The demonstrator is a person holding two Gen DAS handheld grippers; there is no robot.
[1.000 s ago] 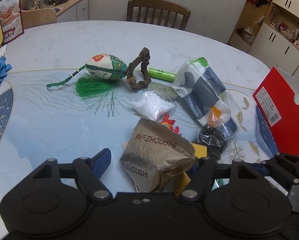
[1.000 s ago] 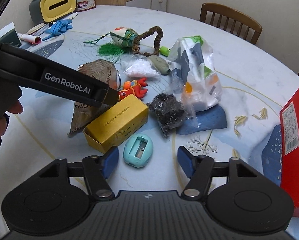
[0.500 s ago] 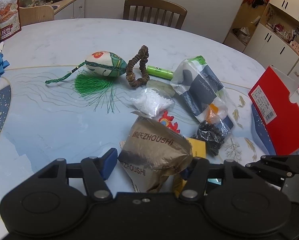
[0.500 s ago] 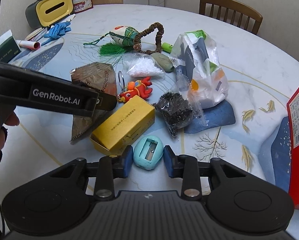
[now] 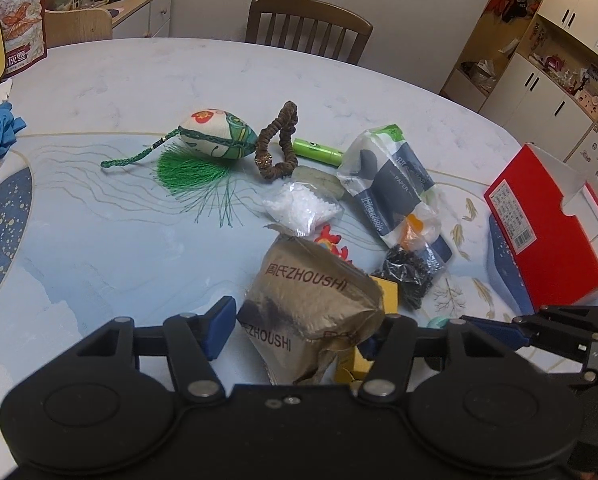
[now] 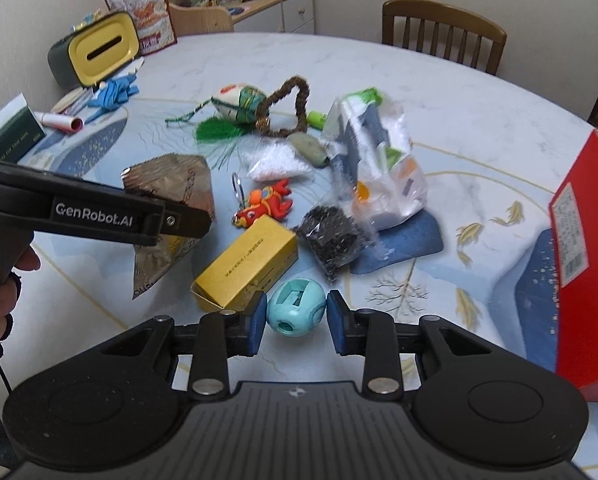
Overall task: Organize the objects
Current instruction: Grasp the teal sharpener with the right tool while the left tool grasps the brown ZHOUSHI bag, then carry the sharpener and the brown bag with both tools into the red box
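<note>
My left gripper (image 5: 295, 334) is shut on a bronze foil bag (image 5: 311, 296) marked ZHOUSHI; in the right wrist view the foil bag (image 6: 167, 184) hangs tilted under the left gripper (image 6: 187, 224). A round teal pencil sharpener (image 6: 297, 308) sits between the blue pads of my right gripper (image 6: 297, 322), which is shut on it. A yellow box (image 6: 247, 266), a red lobster keychain (image 6: 265, 204), a bag of black bits (image 6: 331, 236) and a bagged tissue pack (image 6: 375, 168) lie just beyond. Only the right gripper's tip (image 5: 499, 330) shows in the left wrist view.
Farther back lie a bag of white beads (image 6: 277, 162), a brown scrunchie (image 6: 287, 100), an embroidered sachet with green tassel (image 6: 241, 102) and a green tube (image 6: 317, 119). A red box (image 6: 579, 248) stands at the right. A yellow tissue box (image 6: 99, 46) and blue gloves (image 6: 115, 90) are far left.
My right gripper went from open to shut around the teal sharpener, which now sits tilted between the pads. The left fingers drew in on the foil bag.
</note>
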